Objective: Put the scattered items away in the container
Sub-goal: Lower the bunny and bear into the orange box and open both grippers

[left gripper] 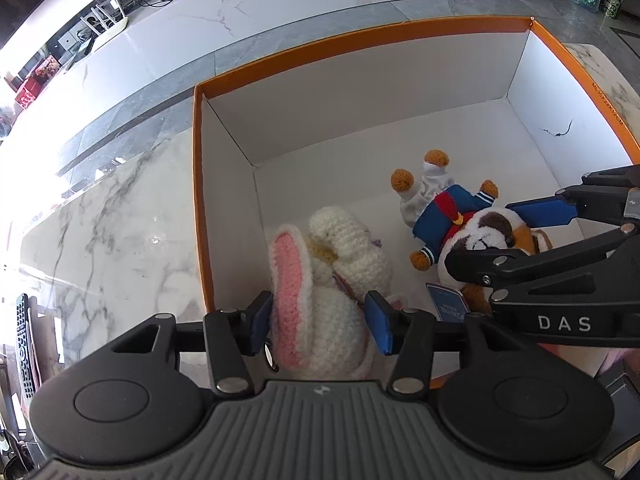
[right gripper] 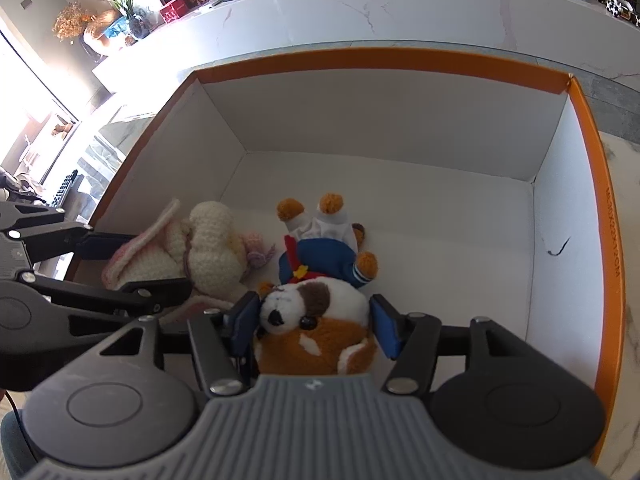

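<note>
An orange box (left gripper: 360, 36) with white inner walls (right gripper: 380, 120) stands on the marble table. On its floor lie two soft toys. A cream crocheted rabbit (left gripper: 348, 248) with a pink ear lies in the near left corner, between the blue pads of my left gripper (left gripper: 320, 324); the pads sit beside it without squeezing. A brown and white plush dog (right gripper: 316, 304) in a blue jacket lies to its right on its back, head between the spread pads of my right gripper (right gripper: 314, 324), with a small gap at the right pad. Each view shows the other gripper, the right (left gripper: 508, 236) and the left (right gripper: 136, 268).
The box's far half and right side hold nothing but a small dark mark (right gripper: 558, 248) on the right wall. A marble tabletop (left gripper: 120, 240) lies left of the box. A remote control (left gripper: 24, 344) lies at the far left. A long white counter (right gripper: 360, 8) runs behind.
</note>
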### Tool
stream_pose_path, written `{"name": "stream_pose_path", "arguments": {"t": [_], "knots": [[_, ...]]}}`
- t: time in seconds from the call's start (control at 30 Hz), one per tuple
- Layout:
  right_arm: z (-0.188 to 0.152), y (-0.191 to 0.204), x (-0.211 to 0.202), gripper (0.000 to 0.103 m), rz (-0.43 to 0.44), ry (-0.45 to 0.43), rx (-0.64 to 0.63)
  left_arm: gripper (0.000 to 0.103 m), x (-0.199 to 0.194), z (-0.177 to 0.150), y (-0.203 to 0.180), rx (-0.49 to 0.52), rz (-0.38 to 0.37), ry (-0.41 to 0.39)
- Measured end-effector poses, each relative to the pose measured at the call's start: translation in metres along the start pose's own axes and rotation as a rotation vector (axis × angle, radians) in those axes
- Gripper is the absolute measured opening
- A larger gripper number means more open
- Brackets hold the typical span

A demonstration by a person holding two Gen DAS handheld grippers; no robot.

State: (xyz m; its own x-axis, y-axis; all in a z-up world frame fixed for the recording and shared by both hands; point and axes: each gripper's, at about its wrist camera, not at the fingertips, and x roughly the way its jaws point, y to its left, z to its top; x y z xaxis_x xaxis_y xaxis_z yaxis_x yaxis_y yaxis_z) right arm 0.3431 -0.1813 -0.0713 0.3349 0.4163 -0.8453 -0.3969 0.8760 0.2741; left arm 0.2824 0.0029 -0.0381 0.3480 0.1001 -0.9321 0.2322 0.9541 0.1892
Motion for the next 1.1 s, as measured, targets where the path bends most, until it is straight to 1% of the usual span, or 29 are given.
{"name": "stream_pose_path", "arguments": {"t": [0.2, 0.3, 0.37, 0.43, 0.5, 0.67, 0.77, 0.87, 0.97, 1.0, 1.1], "knots": [[0.0, 0.0, -0.001, 0.065, -0.016, -0.006, 0.003, 0.061, 0.004, 0.004, -0.006, 0.028, 0.035, 0.018], [-0.001, -0.003, 0.0, 0.065, -0.014, -0.003, 0.007, 0.064, 0.005, 0.006, -0.008, 0.033, 0.04, 0.026], [-0.001, -0.004, 0.0, 0.065, -0.012, -0.003, 0.007, 0.066, 0.002, 0.008, -0.007, 0.026, 0.051, 0.019], [-0.001, -0.004, -0.001, 0.065, -0.01, -0.005, 0.004, 0.066, -0.004, 0.012, -0.004, 0.02, 0.051, 0.006], [-0.001, -0.005, -0.003, 0.064, -0.011, -0.007, -0.003, 0.068, -0.012, 0.016, -0.001, 0.02, 0.07, -0.009], [0.0, -0.004, -0.006, 0.064, -0.01, -0.009, -0.028, 0.069, -0.031, 0.024, 0.003, 0.039, 0.071, -0.036], [0.0, -0.003, -0.006, 0.062, -0.013, -0.002, -0.041, 0.069, -0.04, 0.026, 0.001, 0.064, 0.122, -0.062], [0.0, -0.003, -0.005, 0.06, -0.024, 0.005, -0.05, 0.069, -0.044, 0.026, 0.001, 0.084, 0.142, -0.071], [0.001, -0.004, -0.005, 0.056, -0.037, 0.01, -0.052, 0.069, -0.046, 0.025, 0.003, 0.096, 0.174, -0.081], [0.002, -0.004, -0.005, 0.054, -0.041, 0.011, -0.053, 0.069, -0.046, 0.025, 0.005, 0.096, 0.178, -0.084], [0.004, -0.003, 0.0, 0.052, -0.061, 0.03, -0.061, 0.069, -0.045, 0.025, 0.011, 0.085, 0.173, -0.082]]}}
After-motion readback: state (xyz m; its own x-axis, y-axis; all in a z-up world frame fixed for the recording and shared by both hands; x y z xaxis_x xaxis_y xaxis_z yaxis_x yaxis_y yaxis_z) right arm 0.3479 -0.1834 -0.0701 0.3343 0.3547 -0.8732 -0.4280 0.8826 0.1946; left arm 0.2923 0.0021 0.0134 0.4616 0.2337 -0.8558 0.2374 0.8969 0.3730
